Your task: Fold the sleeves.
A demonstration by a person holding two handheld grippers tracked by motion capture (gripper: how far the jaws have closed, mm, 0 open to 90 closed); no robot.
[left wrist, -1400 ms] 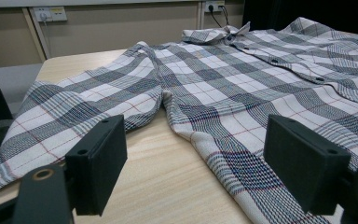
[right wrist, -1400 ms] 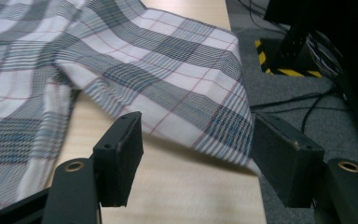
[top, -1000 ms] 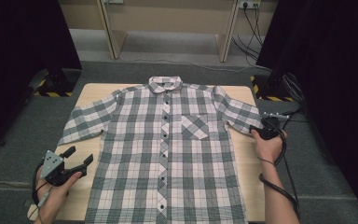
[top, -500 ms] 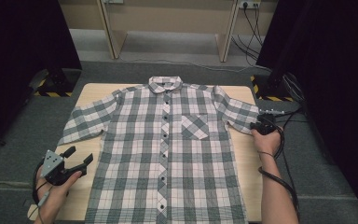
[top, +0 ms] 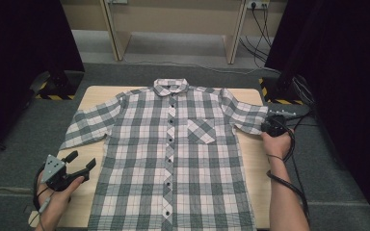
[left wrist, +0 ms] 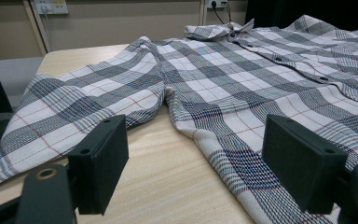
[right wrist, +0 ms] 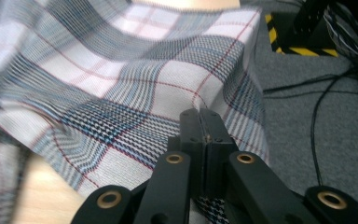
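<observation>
Your left gripper (top: pixel 79 166) sits off the shirt's lower left corner, over the bare front-left part of the table (top: pixel 89 202), and its jaws are spread wide with nothing between them. In the left gripper view, the gap between those jaws frames bare wood and the edge of the shirt (left wrist: pixel 242 93), with the left sleeve (left wrist: pixel 74 107) lying flat just beyond the left jaw.

The shirt (top: pixel 173 159) is a plaid button-up, spread front side up and buttoned, covering most of the table. Its collar (top: pixel 171 87) points toward the far edge and its hem reaches the near edge. The chest pocket (top: pixel 201 131) lies to the right of the button row. Both short sleeves are stretched out sideways from the shirt's body.

Your right gripper (top: pixel 265 127) is at the end of the shirt's right sleeve (top: pixel 248 115), by the table's right edge. Its jaws have just been closing and are now pressed together on the sleeve's cloth. In the right gripper view, the jaws of the right gripper (right wrist: pixel 199 116) meet over the plaid fabric (right wrist: pixel 135 93), which rises in a loose fold above them, and the sleeve's edge hangs past the table toward the grey carpet (right wrist: pixel 317 140) and cables (right wrist: pixel 321 107).
</observation>
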